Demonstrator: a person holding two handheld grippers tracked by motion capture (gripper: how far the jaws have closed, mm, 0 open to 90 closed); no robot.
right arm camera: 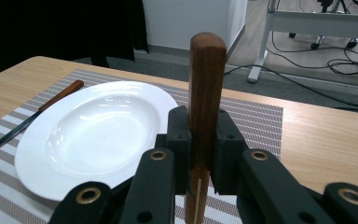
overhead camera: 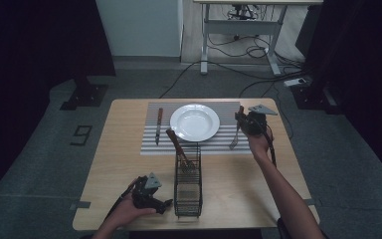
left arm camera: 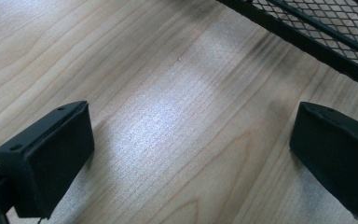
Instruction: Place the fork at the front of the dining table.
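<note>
1. High view: one light wooden table [overhead camera: 129, 169] carries one grey-and-white striped placemat [overhead camera: 151, 147], and on the mat sits one round white plate [overhead camera: 194, 122]. One knife with a brown wooden handle [overhead camera: 158, 125] lies on the mat just left of the plate, apart from it. One black wire-mesh caddy [overhead camera: 187, 186] stands on the bare wood in front of the mat, with one brown-handled utensil [overhead camera: 176, 145] leaning out of its far end; what kind of utensil it is cannot be told. There are two hand-held grippers. The left gripper [overhead camera: 168, 203] rests low on the table just beside the caddy's near left side, held by the person's left hand [overhead camera: 124, 213]. The right gripper [overhead camera: 239, 118] is raised over the mat's right end, just right of the plate, and one wooden-handled fork [overhead camera: 236, 133] hangs from it with its metal tines down by the mat.

2. Left gripper view: the left gripper [left arm camera: 191, 149] has its two black pads set wide apart with nothing but bare wood grain between them. A corner of the black mesh caddy [left arm camera: 317, 32] crosses the upper right; this close, the diamond mesh weave shows, which the high view blurs.

3. Right gripper view: the right gripper [right arm camera: 200, 144] has both pads pressed against the fork's brown wooden handle [right arm camera: 206, 98], which stands upright between them. This clamped grip is plain here, while the high view leaves it unclear. Behind lie the white plate [right arm camera: 98, 130], the striped mat [right arm camera: 256, 121] and the knife [right arm camera: 32, 119].
</note>
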